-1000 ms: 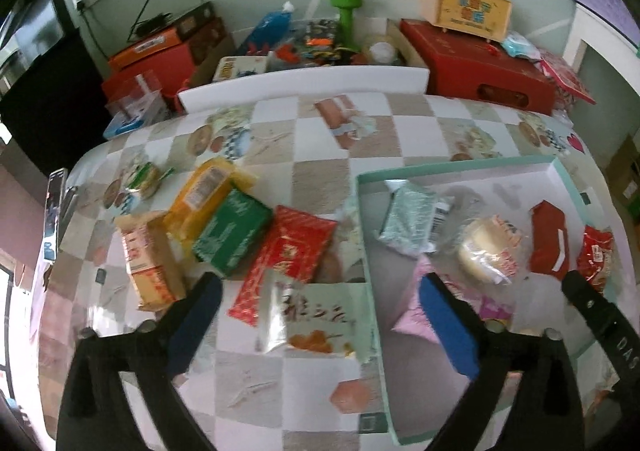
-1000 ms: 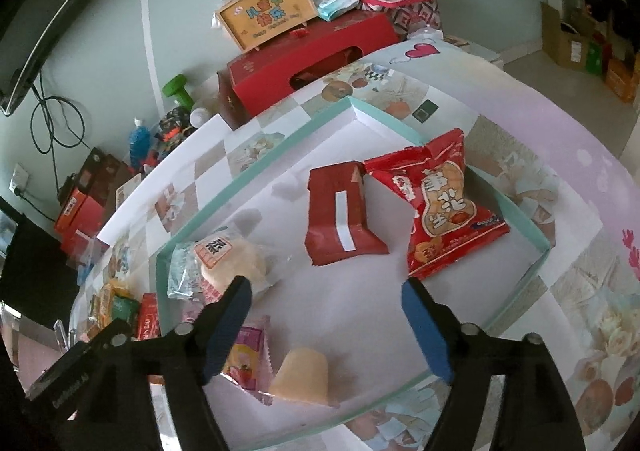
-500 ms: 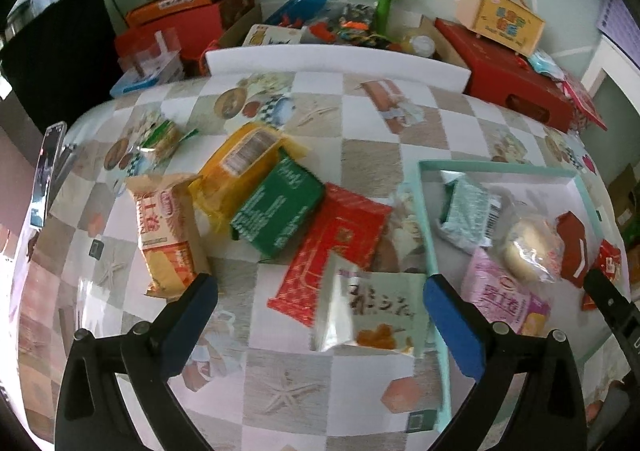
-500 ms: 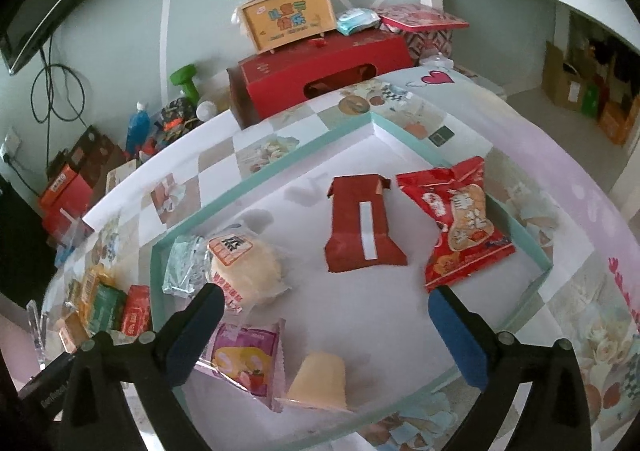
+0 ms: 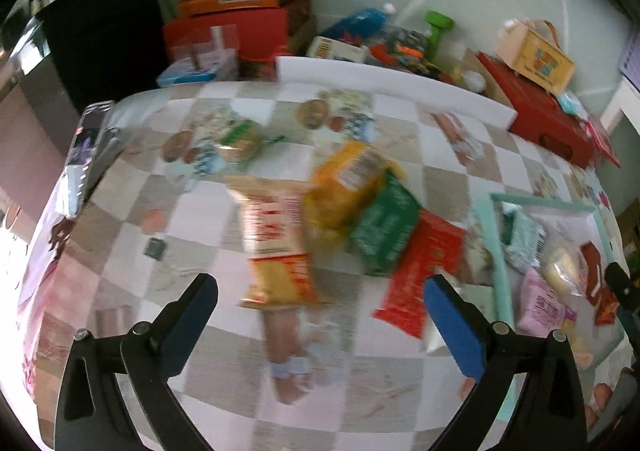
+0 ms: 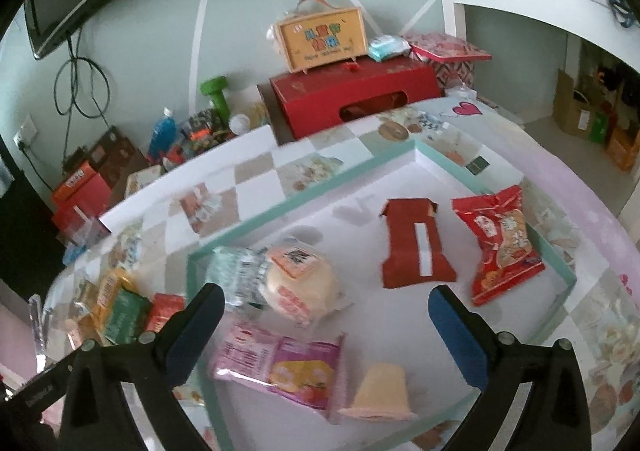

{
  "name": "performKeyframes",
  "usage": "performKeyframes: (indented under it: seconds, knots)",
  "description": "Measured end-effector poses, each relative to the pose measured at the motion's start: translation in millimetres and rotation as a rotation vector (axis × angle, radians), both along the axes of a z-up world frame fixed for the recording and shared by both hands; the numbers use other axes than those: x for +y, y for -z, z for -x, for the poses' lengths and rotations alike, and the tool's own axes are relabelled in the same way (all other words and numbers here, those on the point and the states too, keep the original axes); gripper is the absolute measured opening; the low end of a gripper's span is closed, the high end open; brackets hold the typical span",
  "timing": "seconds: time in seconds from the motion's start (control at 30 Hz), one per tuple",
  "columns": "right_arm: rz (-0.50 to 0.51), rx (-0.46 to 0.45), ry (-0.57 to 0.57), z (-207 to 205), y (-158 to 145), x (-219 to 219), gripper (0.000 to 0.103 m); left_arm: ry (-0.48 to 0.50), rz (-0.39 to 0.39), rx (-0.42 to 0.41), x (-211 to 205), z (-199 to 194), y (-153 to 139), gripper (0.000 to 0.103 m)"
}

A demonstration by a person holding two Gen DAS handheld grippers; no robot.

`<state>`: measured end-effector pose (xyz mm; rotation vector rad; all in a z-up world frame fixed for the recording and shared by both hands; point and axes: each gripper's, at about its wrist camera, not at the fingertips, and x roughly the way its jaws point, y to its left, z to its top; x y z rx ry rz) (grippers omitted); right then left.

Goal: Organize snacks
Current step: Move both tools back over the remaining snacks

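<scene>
Currently, both hand-held grippers are seen with jaws spread wide and nothing between the pads. The left hand-held gripper (image 5: 320,311) is held above the checked bench (image 5: 192,219), over a blurred cluster of loose snacks: a cracker packet (image 5: 276,247) lying nearest, a yellow packet (image 5: 344,179) beside it, a green packet (image 5: 384,227) overlapping that, and a red packet (image 5: 424,267) reaching toward the teal-rimmed tray (image 5: 502,251). The right hand-held gripper (image 6: 322,311), whose jaws have just been opening, is held over the same tray (image 6: 320,191), where six snacks are laid apart: a round bun in wrap (image 6: 300,283), a pale green packet (image 6: 236,275) touching it, a pink packet (image 6: 288,367), a jelly cup (image 6: 380,391), a dark red pouch (image 6: 416,247) and a red peanut bag (image 6: 500,243).
</scene>
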<state>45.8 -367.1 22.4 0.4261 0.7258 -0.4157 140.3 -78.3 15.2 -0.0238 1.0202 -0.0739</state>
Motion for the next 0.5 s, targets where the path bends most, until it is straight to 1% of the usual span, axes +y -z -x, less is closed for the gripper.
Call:
performKeyframes:
  seconds: [0.1,0.27,0.37,0.4,0.5]
  knots:
    - [0.0,-0.023,-0.031,-6,-3,14,0.103,-0.028,0.017,-0.021,18,0,0,0.102]
    - [0.015,-0.015,-0.092,-19,-3,38,0.103,-0.034,0.006,-0.075,33,0,-5,0.102]
    - [0.024,-0.015,-0.149,-27,-3,56,0.103,-0.034,0.041,-0.054,43,-2,-4,0.102]
    - [0.028,-0.015,-0.165,-28,-2,61,0.103,-0.029,0.062,-0.047,46,-4,-3,0.102]
    - [0.026,-0.023,-0.224,-34,-1,79,0.103,-0.007,0.088,-0.039,50,-5,0,0.102]
